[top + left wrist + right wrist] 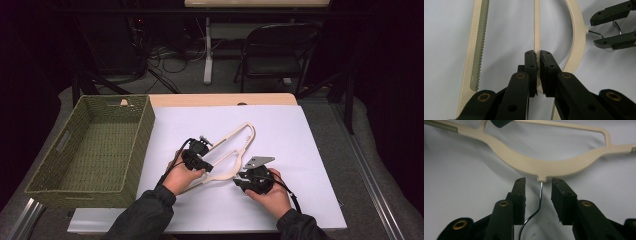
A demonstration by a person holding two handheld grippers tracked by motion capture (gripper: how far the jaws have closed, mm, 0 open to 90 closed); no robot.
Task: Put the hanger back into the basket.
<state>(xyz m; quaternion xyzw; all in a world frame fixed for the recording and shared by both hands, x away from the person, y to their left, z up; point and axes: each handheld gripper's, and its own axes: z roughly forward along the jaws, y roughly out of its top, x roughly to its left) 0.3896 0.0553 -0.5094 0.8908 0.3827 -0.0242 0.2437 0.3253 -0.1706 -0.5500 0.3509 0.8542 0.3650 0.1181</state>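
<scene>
At the tabletop's left edge stands a green woven basket [90, 150], nothing in it as far as the high view shows. Right of it, on the white sheet [300, 130] near the middle of the tabletop, lies the cream hanger [235, 145].

The left tool [192, 160] has its jaws closed on the hanger's thin lower bar [537, 30]; the left gripper view shows the bar pinched between the pads, with the ribbed grip strip [479, 42] running alongside. So one hold is made. The right tool [539, 195] is not yet gripping: its jaws stand apart on either side of the metal hook wire [539, 200], just under the hanger's neck, touching nothing that I can tell.

I judge the work to be at an early stage: the hanger is secured on one side, the second grasp is lined up but not closed, and any lifting or moving toward the basket is left to do.

The hanger lies flat. Its long axis runs diagonally, from the near-left part of the tabletop toward the far-right. The hook points to the near-right, toward the person's right hand [272, 197].
</scene>
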